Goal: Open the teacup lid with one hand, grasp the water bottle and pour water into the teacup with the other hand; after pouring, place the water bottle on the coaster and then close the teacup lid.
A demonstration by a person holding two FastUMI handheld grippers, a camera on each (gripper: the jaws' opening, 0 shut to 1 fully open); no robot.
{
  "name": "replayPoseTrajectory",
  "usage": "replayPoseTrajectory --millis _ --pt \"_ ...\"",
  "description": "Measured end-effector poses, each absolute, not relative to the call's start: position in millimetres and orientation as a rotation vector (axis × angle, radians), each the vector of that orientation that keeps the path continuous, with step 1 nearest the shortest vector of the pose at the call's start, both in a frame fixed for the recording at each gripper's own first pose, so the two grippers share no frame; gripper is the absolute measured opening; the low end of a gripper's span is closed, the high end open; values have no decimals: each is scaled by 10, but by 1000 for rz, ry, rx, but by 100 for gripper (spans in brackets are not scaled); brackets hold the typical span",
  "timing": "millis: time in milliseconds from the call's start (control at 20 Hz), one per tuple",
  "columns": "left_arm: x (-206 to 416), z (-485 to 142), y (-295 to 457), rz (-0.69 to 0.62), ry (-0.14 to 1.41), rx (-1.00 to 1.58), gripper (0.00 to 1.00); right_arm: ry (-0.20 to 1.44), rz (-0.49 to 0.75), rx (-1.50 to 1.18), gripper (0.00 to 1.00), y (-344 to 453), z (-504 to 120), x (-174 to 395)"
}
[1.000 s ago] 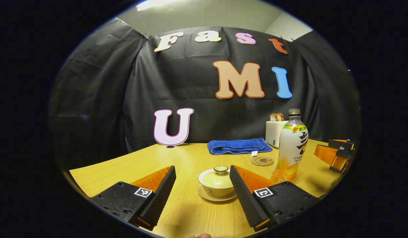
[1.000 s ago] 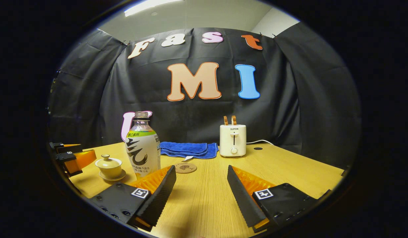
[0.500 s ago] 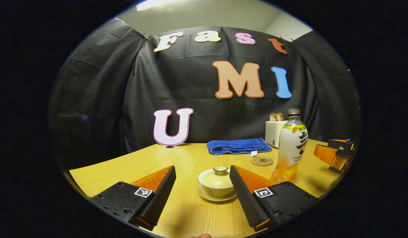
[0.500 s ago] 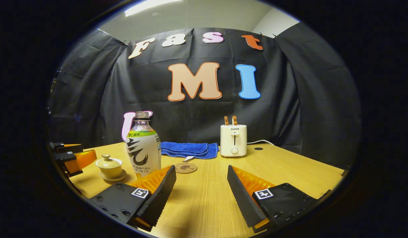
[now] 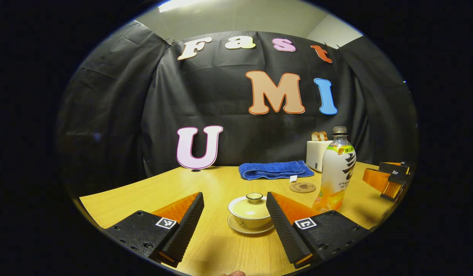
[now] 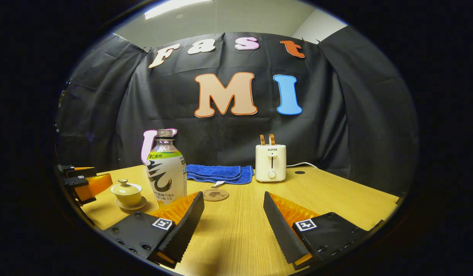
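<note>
A cream teacup (image 5: 249, 214) with its lid (image 5: 254, 197) on sits on a saucer, just ahead of my left gripper (image 5: 234, 214), which is open and holds nothing. The bottle (image 5: 337, 170) stands upright to the cup's right, without a cap, and the round coaster (image 5: 302, 187) lies behind them. In the right gripper view the bottle (image 6: 166, 170) rises ahead and left of my open right gripper (image 6: 233, 211). There the teacup (image 6: 126, 192) is farther left, with the left gripper (image 6: 84, 183) beside it, and the coaster (image 6: 215, 194) lies straight ahead.
A folded blue towel (image 6: 217, 173) lies at the back of the wooden table (image 6: 336, 199). A white toaster (image 6: 270, 161) with bread in its slots stands to the towel's right, its cord trailing off. The right gripper (image 5: 388, 179) shows at the far right of the left gripper view.
The left gripper view has shifted very slightly, with the cup and bottle drifting a little left. The right gripper has not moved.
</note>
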State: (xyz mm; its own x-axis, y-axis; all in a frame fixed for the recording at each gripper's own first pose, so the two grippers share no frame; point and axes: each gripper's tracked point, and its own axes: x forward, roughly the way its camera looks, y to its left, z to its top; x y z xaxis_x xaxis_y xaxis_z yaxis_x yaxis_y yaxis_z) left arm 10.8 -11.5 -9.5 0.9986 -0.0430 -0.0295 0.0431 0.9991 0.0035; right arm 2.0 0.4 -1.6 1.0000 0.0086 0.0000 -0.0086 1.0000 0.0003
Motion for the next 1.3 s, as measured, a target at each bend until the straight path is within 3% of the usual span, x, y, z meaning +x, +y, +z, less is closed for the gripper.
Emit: replayPoseTrajectory --millis 150,250,300,350,400,650,850,1150,1300 --pt "173 -123 -170 -66 47 15 95 1 16 0 100 28 -21 34" --pt "237 -157 -217 -77 67 22 95 1 19 0 100 32 -22 34" --pt "272 -183 -243 -84 78 28 95 0 20 1 95 33 -19 31" --pt "296 -190 -265 -91 88 32 95 0 20 1 99 33 -21 37" --pt "319 -203 -285 -96 99 36 94 0 21 1 95 32 -23 37" --pt "435 -284 -347 -113 143 42 95 0 25 1 99 37 -25 40" --pt "530 -314 -391 -126 167 37 94 -1 27 1 95 43 -28 32" --pt "600 -381 -448 -151 203 55 80 0 33 2 95 49 -26 39" --pt "623 -384 -443 -153 211 62 64 0 34 2 95 52 -25 44"
